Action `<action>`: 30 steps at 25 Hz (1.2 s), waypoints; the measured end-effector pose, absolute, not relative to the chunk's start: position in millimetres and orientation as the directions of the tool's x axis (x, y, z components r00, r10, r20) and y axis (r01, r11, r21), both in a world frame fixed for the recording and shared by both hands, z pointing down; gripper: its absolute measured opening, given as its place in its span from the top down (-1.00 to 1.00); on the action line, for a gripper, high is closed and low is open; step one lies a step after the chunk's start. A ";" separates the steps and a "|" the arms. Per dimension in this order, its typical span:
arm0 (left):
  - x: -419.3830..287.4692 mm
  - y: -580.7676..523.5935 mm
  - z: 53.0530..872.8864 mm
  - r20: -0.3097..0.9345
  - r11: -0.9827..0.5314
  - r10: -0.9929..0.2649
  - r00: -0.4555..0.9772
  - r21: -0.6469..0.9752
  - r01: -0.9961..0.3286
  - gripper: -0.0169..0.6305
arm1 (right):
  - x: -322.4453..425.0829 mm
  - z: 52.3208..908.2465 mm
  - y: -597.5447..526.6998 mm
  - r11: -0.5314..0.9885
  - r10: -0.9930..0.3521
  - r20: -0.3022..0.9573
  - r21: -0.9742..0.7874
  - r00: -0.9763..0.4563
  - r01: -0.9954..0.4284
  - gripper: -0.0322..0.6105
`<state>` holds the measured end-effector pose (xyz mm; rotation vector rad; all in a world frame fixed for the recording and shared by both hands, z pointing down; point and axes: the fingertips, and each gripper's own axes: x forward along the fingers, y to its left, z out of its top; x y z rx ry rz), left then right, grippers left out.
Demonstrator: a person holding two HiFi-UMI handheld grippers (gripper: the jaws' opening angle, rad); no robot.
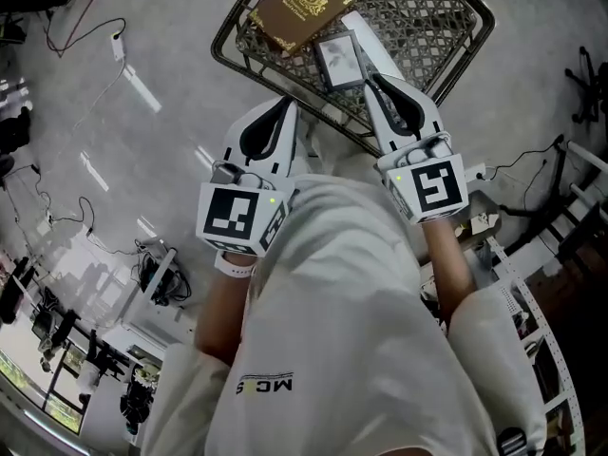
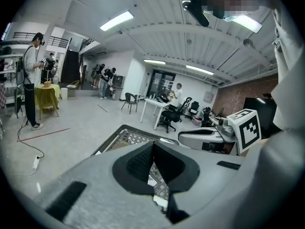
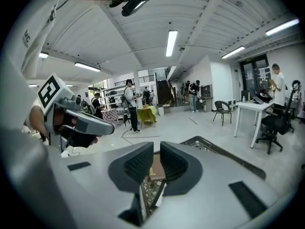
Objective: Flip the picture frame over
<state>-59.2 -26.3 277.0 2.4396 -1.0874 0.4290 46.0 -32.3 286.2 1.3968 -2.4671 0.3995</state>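
While the frame (image 1: 339, 60) lies on the mesh desk (image 1: 432, 12) beside a book (image 1: 299, 6), left fingers (image 2: 138, 163) meet, empty; right fingers (image 3: 136, 163) stand barely parted, empty. Best practice: widen the right, pinch the frame's near edge, then rotate.

My two claws are pale grey shells with black ribbed pads, the left gripper (image 1: 288, 103) at centre left and the right gripper (image 1: 367, 76) at upper centre, each bearing a cube of black-and-white square markers. At the top, the dark metal lattice table (image 1: 446, 17) shows a diamond mesh. On it lie a brown rectangular box (image 1: 299, 8) with a gold crest and a small dark-rimmed picture frame (image 1: 340, 62) with a pale grey face. The glossy floor (image 1: 114, 141) is light grey. My shirt (image 1: 342, 283) is white.
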 end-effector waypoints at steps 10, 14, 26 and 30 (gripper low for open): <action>-67.7 -36.6 315.0 0.474 -0.549 -0.644 0.601 0.261 -0.794 0.89 | 37.8 375.3 -45.3 0.480 -0.741 0.469 -0.131 -0.481 -0.867 0.74; -71.2 -32.4 325.1 0.476 -0.543 -0.643 0.600 0.270 -0.795 0.89 | 32.5 410.0 -46.7 0.460 -0.734 0.503 -0.125 -0.456 -0.879 0.70; -71.8 -24.1 362.2 0.509 -0.543 -0.612 0.606 0.286 -0.789 0.89 | 6.6 504.0 -51.8 0.443 -0.684 0.593 -0.123 -0.423 -0.888 0.58; -72.6 -21.7 374.2 0.520 -0.532 -0.604 0.604 0.301 -0.792 0.89 | 0.8 524.0 -53.0 0.423 -0.670 0.617 -0.139 -0.413 -0.895 0.58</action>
